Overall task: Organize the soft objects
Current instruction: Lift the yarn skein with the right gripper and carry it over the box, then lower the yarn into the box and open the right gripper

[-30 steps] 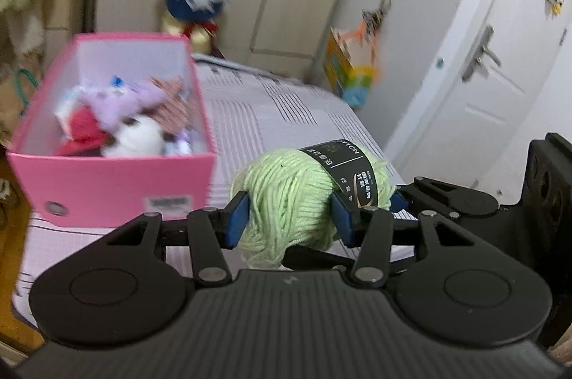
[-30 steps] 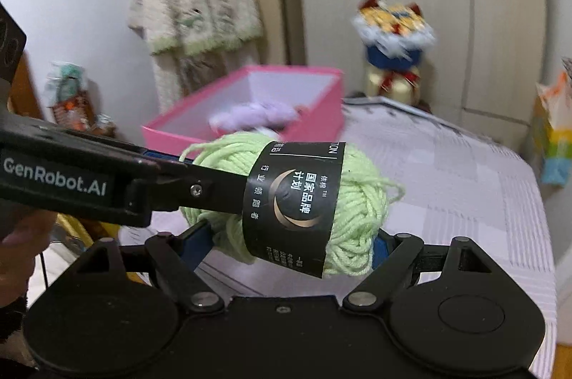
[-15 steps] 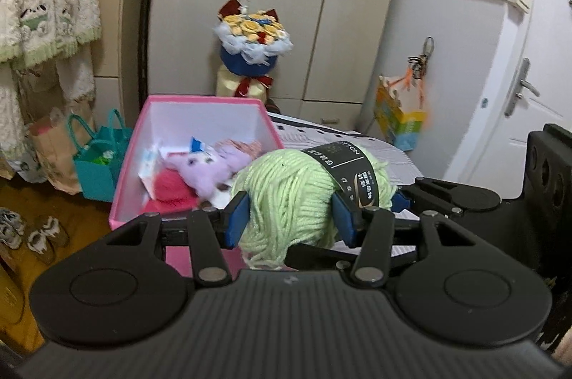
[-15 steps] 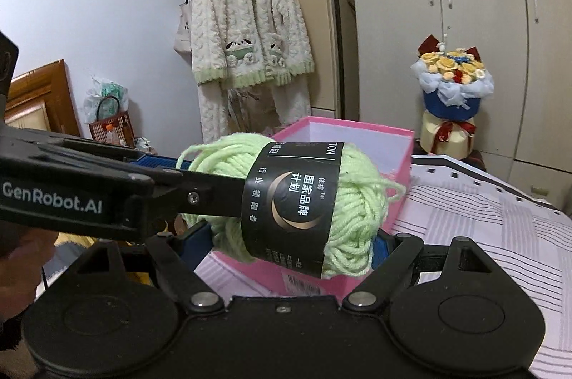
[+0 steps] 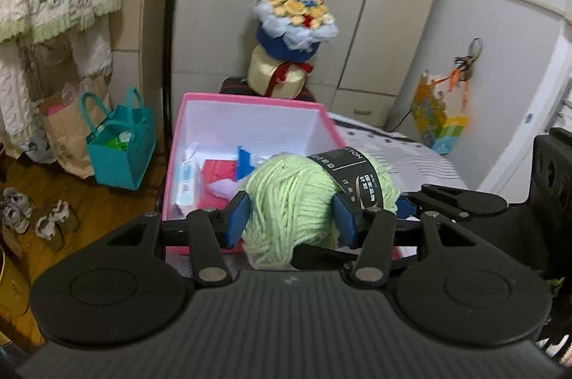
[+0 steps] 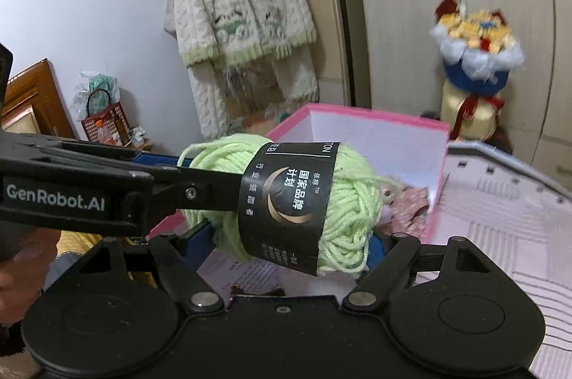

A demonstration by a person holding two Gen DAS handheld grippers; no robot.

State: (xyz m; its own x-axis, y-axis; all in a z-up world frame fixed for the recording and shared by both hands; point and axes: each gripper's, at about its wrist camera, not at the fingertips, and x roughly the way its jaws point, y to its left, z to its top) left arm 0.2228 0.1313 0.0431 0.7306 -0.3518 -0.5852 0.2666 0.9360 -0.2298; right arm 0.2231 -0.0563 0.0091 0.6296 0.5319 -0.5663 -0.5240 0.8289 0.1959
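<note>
While both grippers were over the striped bed a second ago, with the pink box (image 5: 250, 103) off to one side, the green yarn ball (image 5: 296, 203) now hangs at the box's near edge, above its opening. The left gripper (image 5: 291, 218) has its fingers pressed into the yarn's sides, and the right gripper (image 6: 286, 236) has its fingers closed on the same ball from below. Inside the box lie other soft items, among them a red cloth (image 5: 214, 171). Judging by this, the carry is nearly finished; what remains is to lower the yarn past the rim and let go.
</note>
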